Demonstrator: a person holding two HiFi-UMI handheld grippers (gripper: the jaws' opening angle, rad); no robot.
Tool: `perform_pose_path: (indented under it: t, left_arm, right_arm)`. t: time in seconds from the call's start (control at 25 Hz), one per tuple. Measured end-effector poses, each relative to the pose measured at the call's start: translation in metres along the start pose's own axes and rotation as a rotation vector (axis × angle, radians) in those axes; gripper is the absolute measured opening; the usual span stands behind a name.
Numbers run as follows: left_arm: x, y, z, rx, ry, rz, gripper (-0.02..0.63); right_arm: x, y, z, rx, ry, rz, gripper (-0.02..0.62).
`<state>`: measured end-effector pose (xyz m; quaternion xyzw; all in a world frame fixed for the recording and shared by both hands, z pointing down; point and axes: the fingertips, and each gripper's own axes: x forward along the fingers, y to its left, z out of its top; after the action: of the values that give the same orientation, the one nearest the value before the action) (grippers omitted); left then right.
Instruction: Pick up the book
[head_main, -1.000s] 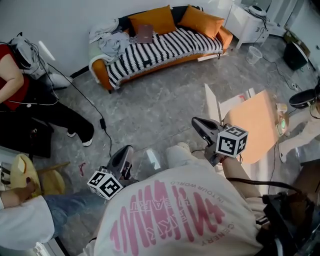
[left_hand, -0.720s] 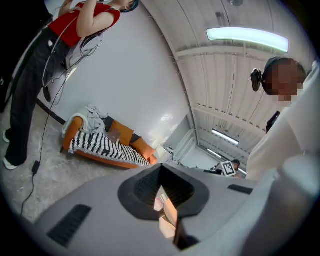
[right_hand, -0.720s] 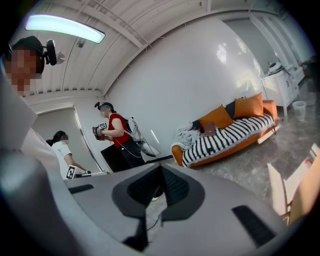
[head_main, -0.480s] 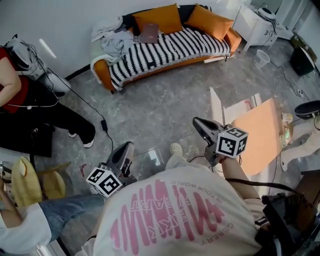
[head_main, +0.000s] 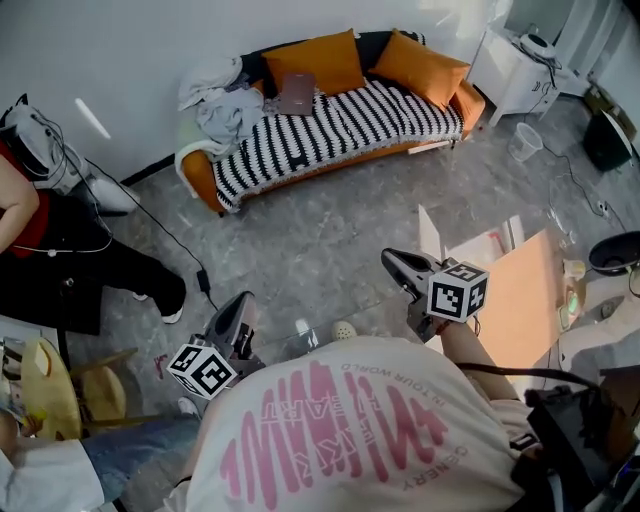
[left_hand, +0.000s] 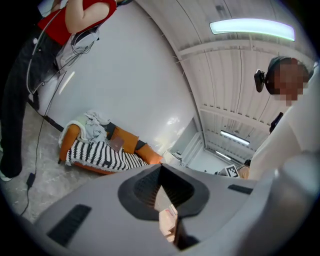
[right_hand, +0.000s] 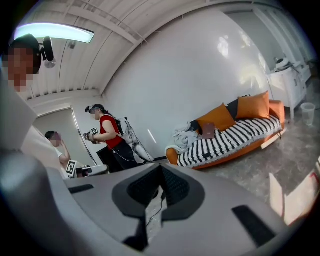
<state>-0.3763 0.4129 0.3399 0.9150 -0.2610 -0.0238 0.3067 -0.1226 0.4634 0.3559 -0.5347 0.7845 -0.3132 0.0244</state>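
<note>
A brownish book (head_main: 297, 92) lies against an orange cushion on the striped sofa (head_main: 330, 120), far across the floor from me. It also shows small in the left gripper view as the book (left_hand: 116, 144) and in the right gripper view as the book (right_hand: 208, 131). My left gripper (head_main: 243, 305) is held low at the left, shut and empty. My right gripper (head_main: 392, 262) points toward the sofa, its jaws shut with nothing between them. Both are well short of the sofa.
A heap of grey clothes (head_main: 218, 95) lies at the sofa's left end. A person in black trousers (head_main: 70, 250) is at the left, with a cable (head_main: 185, 245) across the floor. An orange board (head_main: 515, 290), a white cabinet (head_main: 520, 60) and a clear bin (head_main: 524, 142) are at the right.
Both grippers have been carried forward over the floor toward the sofa, and the orange board and the seated person have slid back in the view. Both stay shut.
</note>
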Motion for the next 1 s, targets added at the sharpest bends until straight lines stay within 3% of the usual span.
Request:
perform_pose_path:
  t: [0.44, 1.0]
  left_arm:
    - [0.081, 0.007, 0.004, -0.001, -0.031, 0.025, 0.008]
    - [0.138, 0.000, -0.009, -0.020, 0.020, 0.015, 0.008]
  right_arm:
    - [0.026, -0.067, 0.032, -0.016, 0.045, 0.047, 0.009]
    - [0.033, -0.118, 0.042, 0.028, 0.083, 0.043, 0.009]
